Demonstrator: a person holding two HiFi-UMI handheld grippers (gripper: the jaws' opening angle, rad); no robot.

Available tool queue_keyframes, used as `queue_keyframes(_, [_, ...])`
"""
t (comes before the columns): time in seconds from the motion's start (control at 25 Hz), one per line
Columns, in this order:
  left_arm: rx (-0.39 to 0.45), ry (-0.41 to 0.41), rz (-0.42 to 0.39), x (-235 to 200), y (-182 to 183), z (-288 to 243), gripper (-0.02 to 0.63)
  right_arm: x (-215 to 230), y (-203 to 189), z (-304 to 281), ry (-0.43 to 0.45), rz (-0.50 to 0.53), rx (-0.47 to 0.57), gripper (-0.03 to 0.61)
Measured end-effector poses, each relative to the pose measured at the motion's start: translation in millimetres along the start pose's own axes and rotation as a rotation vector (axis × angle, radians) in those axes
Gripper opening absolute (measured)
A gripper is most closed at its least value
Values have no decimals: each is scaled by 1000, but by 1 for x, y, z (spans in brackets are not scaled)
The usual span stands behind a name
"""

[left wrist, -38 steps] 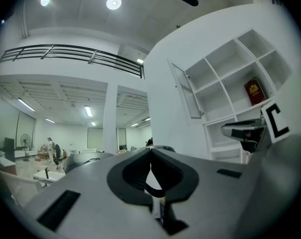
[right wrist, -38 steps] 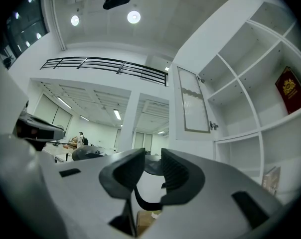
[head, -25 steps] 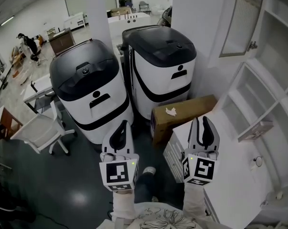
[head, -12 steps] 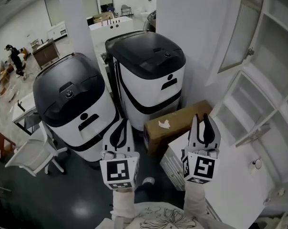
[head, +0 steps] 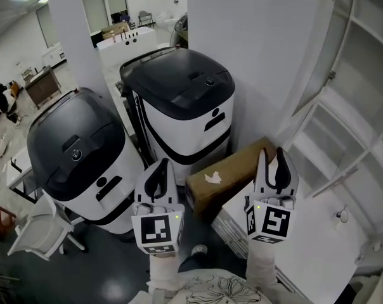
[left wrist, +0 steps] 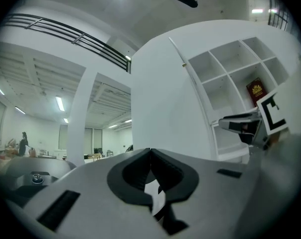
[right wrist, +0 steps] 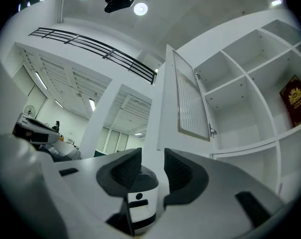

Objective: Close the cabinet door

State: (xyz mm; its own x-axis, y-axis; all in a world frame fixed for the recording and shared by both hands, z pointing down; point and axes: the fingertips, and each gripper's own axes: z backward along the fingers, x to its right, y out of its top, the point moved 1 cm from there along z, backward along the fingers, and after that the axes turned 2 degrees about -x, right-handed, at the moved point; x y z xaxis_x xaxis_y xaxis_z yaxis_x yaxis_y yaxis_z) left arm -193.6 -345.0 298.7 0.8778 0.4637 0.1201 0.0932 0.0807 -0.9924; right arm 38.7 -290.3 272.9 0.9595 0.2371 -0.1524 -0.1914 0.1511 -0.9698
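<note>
Since a second ago the head view has swung toward the tall white cabinet (head: 359,116) of open square shelves, so everything to its left now sits further left in frame. The right gripper's (head: 271,153) jaws have just been opening with nothing between them.

That cabinet fills the right side. Just left of it rises a broad plain white pillar (head: 255,56). Beyond the pillar stand two bulky white machines with glossy black domed lids, one nearer the cabinet (head: 179,100) and one farther from it (head: 77,151). Each front bears a black dot-over-bar pictogram.

At the cabinet's foot lies a low white desk (head: 312,233). The white-framed cabinet door with a ribbed glass panel (right wrist: 189,98) stands open. It is swung out from the cabinet's upper compartments toward the pillar, above and ahead of both grippers, and neither touches it. Against the desk's end away from the cabinet lies a long brown cardboard box (head: 233,170) with a small white scrap on top.

The right gripper hovers over that same desk corner, its jaws well apart and empty. The left gripper (head: 160,168), farther from the cabinet, has its jaws tip to tip, holding nothing. Each gripper's cube shows a black-and-white square marker.

In one cabinet compartment stands a dark red book (right wrist: 295,103) with a gold emblem; its lettering is too small to read.
</note>
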Motion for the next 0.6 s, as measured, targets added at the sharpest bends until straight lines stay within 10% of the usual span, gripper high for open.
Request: queue_keyframes(0.6, [10,-100,20,-3,-8,-67,3,14,5,-38,-129,82,17,143])
